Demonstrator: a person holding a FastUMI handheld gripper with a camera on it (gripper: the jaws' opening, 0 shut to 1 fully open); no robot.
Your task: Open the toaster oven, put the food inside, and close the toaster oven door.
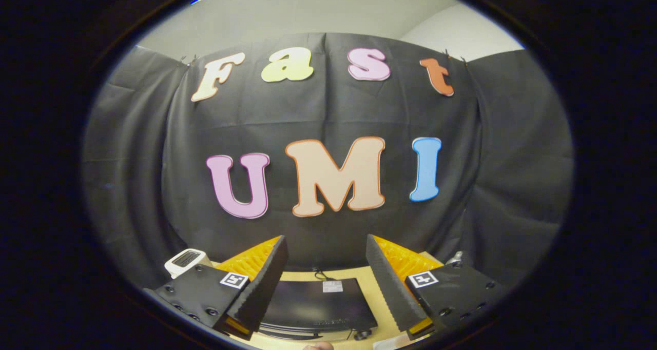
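Black boxy toaster oven (318,304) sits low-centre on the wooden table (372,293), below the spread, empty gripper (326,268); opening not begun: descend to its door.

Black oven (318,304), seen from above, flat top with pale label, stands on the tabletop below between the fingers.

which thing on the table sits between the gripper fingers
The black toaster oven, seen from above between the open gripper's fingers; the small white device sits off to one side.
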